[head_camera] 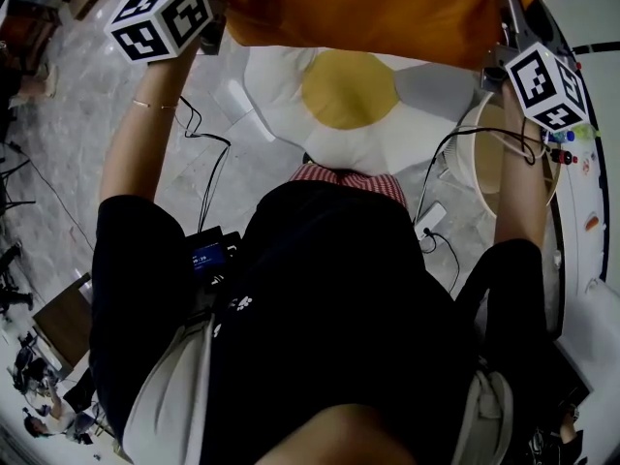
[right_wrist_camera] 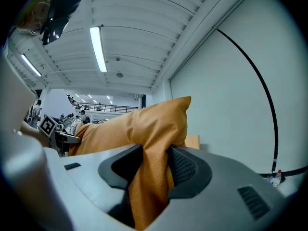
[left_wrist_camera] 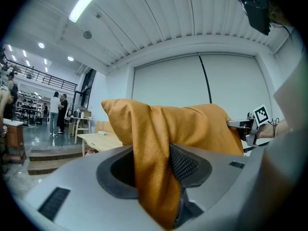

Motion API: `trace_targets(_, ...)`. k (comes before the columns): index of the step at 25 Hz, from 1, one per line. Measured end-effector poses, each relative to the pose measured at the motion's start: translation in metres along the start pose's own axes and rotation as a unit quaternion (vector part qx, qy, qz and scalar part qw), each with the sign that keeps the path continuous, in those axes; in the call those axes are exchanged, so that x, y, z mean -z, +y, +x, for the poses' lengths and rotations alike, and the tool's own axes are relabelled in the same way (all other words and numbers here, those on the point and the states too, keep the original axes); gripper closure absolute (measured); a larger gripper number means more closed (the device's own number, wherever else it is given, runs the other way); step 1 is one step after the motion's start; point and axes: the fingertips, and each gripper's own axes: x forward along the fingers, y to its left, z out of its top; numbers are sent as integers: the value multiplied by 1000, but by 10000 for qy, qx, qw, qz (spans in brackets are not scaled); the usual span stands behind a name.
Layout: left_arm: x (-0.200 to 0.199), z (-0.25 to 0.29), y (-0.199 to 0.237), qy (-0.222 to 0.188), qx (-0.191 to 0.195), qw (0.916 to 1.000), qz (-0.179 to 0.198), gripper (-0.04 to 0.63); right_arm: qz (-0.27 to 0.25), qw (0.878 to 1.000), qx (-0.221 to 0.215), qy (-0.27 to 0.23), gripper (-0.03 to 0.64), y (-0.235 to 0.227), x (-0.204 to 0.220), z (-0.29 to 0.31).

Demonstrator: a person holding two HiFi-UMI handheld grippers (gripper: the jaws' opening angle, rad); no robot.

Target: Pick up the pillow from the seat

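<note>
- Orange pillow corners pinched: one in left gripper, other in right gripper.
- Held crosswise between both, long axis left-right, clear above fried-egg seat cushion.

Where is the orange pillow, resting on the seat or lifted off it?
Lifted. The pillow hangs between the left gripper and right gripper, each shut on a corner, clear above the white-and-yellow seat.

The left arm and right arm are stretched forward and held up. The left tool and right tool are each clamped on a pillow corner, pointed roughly level
</note>
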Motion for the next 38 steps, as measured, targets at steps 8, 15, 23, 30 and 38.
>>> trace_targets(8, -5, -6, -2, -144, 39, 9998, -100, 396, -101, 9998, -48, -138, 425, 1, -18, -7)
trace_targets(15, -15, -12, -11, -199, 77, 9998, -51, 396, -98, 9997, -68, -190, 425, -1, -29, -20)
trace_targets(23, -26, -12, -15, -276, 112, 9996, 10, 396, -106, 9995, -36, -303, 425, -4, -38, -25)
trace_targets(30, -29, -14, -18, -304, 121, 9994, 69, 396, -100, 9995, 0, -296, 425, -5, -37, -28)
trace_targets(38, -24, -10, -16, -266, 147, 9995, 49, 396, -121, 9997, 10, -203, 428, -6, -31, -24)
